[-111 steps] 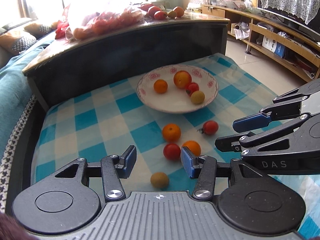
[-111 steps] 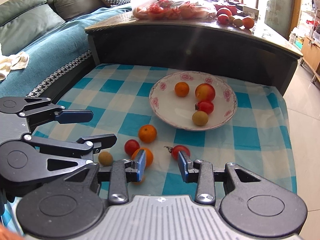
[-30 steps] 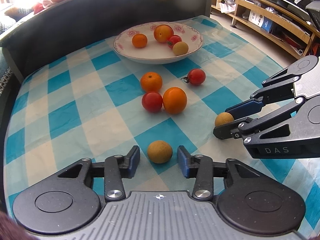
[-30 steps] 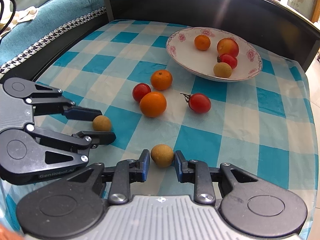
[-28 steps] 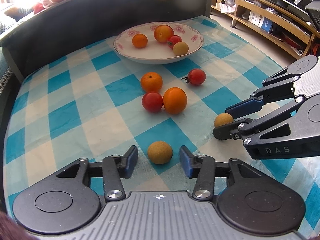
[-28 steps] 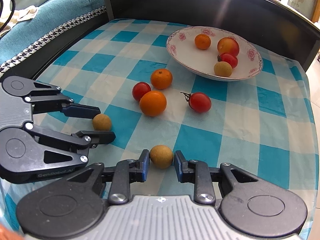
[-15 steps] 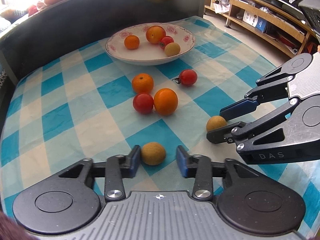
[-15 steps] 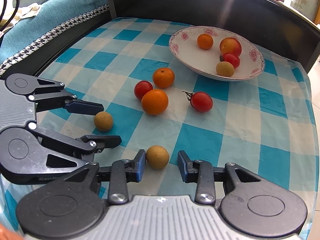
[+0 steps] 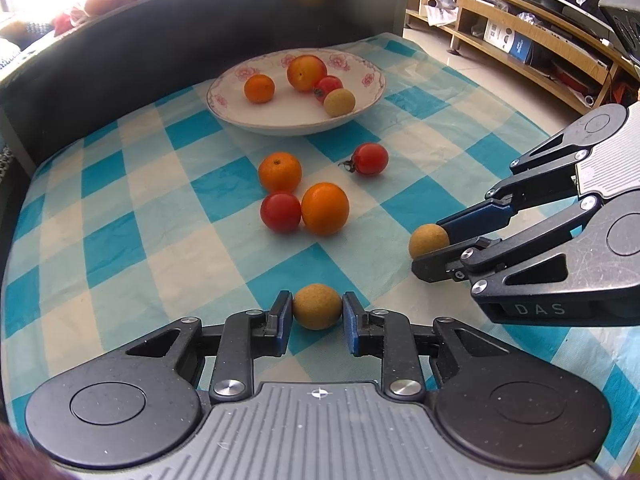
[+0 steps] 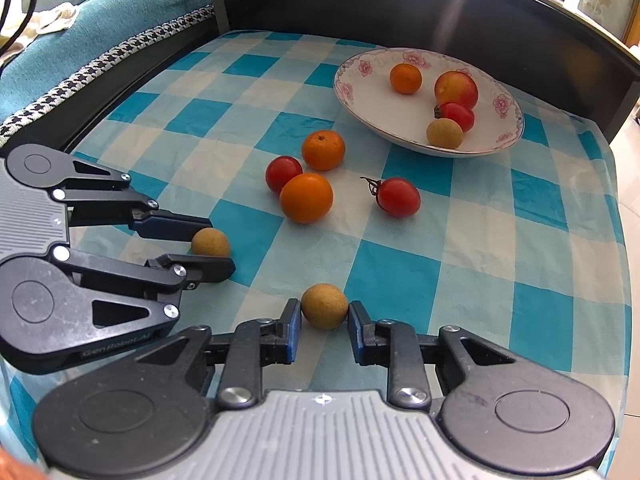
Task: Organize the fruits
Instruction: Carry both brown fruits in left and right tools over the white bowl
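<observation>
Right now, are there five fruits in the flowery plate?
No, the plate holds four: an orange, a peach-like fruit, a tomato and a brown longan.

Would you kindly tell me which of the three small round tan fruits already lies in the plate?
The tan fruit at the front of the white floral plate, beside a red tomato; the other two sit between gripper fingers on the checked cloth.

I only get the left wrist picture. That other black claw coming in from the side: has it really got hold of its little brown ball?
Observer: Seen head-on in the right wrist view, the right gripper has a pad against each side of the right-hand brown fruit, which rests on the checked cloth.
Operator: What's past the table on my left?
Observer: A teal sofa with black-and-white trim.
Operator: And my own claw, seen from there?
Observer: Side-on, the left gripper holds the left-hand brown fruit right at its tips.
</observation>
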Demonstrator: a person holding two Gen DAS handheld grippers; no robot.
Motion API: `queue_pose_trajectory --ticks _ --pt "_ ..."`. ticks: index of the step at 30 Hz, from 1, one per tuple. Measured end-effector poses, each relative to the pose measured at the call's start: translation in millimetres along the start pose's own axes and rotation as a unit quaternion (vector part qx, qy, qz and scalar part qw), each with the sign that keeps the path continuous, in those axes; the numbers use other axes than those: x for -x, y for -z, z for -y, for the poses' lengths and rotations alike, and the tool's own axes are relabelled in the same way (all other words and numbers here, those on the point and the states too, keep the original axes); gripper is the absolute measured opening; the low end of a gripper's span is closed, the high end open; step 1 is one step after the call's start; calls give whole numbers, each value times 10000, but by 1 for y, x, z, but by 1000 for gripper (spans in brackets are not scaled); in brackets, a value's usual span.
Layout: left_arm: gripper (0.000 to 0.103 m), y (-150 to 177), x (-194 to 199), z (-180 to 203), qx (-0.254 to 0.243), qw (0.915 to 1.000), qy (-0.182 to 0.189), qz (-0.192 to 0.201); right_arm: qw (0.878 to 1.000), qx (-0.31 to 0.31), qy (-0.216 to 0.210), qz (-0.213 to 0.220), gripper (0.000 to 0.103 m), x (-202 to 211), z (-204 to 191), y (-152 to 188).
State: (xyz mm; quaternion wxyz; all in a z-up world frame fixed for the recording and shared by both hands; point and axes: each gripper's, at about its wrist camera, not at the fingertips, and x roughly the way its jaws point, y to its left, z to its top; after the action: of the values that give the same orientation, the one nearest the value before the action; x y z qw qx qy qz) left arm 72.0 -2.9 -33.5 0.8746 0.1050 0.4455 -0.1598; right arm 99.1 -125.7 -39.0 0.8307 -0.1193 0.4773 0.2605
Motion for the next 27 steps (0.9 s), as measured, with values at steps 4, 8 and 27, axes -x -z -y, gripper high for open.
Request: queue_pose_trajectory --ticks 4,8,27 --pt "34 -6 4 -2 104 9999 38 99 10000 -17 -8 94 29 4 -1 -3" --pt "34 -12 6 -3 143 9997 55 176 9998 -54 -16 186 29 8 1 -6" --pt "34 -29 12 -8 371 9985 87 396 9986 -276 -57 455 29 21 9 -14"
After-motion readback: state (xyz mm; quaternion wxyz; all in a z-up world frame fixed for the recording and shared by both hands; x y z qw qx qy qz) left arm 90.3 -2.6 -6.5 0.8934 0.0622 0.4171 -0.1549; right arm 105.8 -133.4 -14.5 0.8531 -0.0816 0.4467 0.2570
